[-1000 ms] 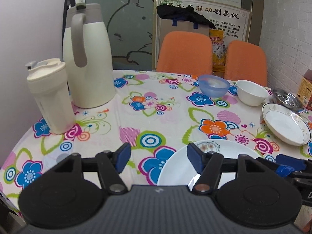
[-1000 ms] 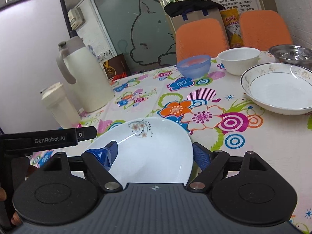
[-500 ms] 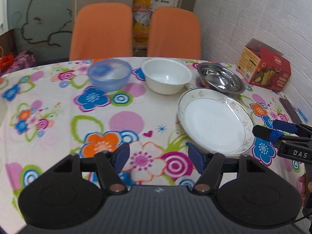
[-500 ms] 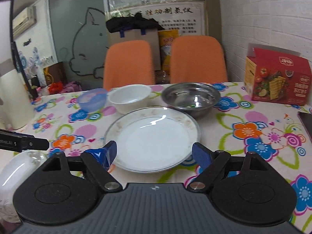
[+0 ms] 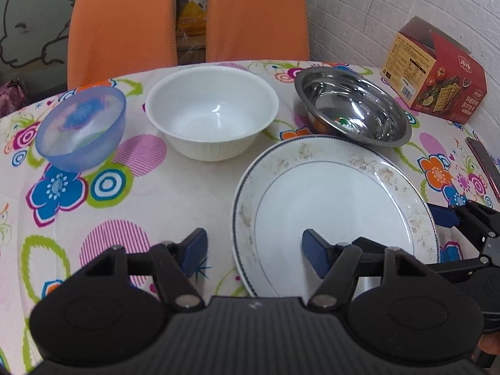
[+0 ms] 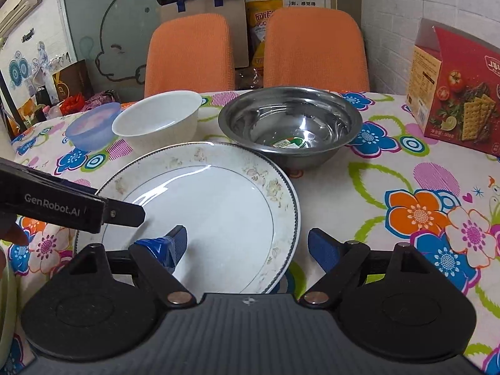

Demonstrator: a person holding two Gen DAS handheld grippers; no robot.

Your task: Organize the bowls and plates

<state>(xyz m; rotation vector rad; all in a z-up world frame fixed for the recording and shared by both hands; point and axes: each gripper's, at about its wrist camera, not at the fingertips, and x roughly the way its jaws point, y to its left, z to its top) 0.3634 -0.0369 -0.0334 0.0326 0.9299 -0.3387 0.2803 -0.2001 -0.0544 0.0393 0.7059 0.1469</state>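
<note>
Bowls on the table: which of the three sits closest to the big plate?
The steel bowl: its rim meets the plate rim. The white bowl stands apart, and the blue bowl is farthest.

Three bowls are ranged across the tabletop [image 5: 193, 193]: plastic bowl [image 5: 82, 131] left, ceramic bowl [image 5: 212, 115] middle, steel bowl [image 5: 353, 106] right. A plate [image 5: 334, 206] is set nearest, before the ceramic and steel bowls. A carton [image 5: 434, 72] is stood far right. Two chairs [image 5: 122, 22] are placed behind.

"GenRobot.AI" on left gripper [image 6: 72, 206]
</note>
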